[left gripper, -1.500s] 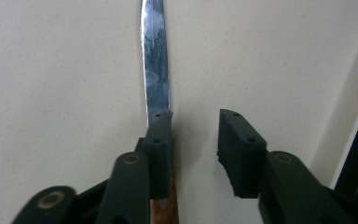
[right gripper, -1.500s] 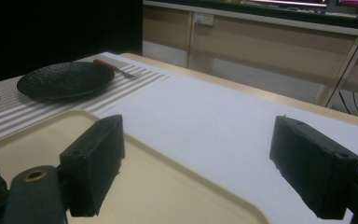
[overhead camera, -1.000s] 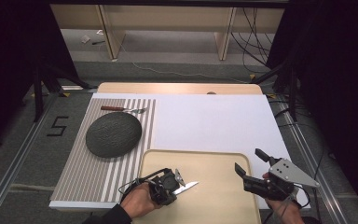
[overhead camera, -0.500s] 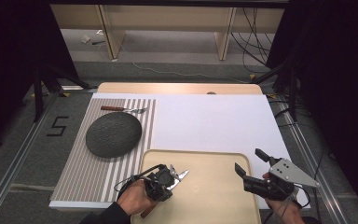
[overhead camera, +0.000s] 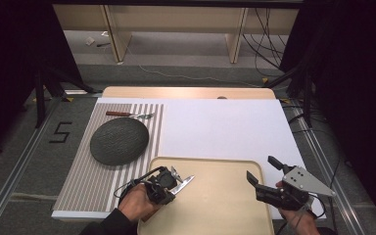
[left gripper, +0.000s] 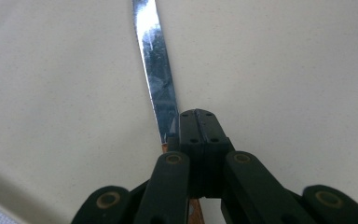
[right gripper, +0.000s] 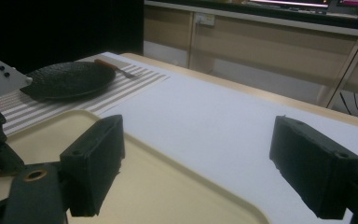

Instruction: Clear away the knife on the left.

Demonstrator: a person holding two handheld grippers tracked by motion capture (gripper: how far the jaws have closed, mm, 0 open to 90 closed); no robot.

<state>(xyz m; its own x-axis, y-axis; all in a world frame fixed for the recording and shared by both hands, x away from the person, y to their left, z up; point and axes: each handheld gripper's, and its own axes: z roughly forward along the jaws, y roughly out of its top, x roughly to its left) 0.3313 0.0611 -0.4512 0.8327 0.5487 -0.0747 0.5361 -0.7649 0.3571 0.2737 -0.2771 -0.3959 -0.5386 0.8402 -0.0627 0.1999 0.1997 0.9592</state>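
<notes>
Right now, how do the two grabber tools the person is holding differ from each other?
The left gripper is clamped shut on a knife, blade pointing out over the tray; the right gripper is wide open and holds nothing. The left gripper sits at the tray's left edge, the right gripper at its right edge. The right gripper shows a grey plate on top. Both have black jaws.
</notes>
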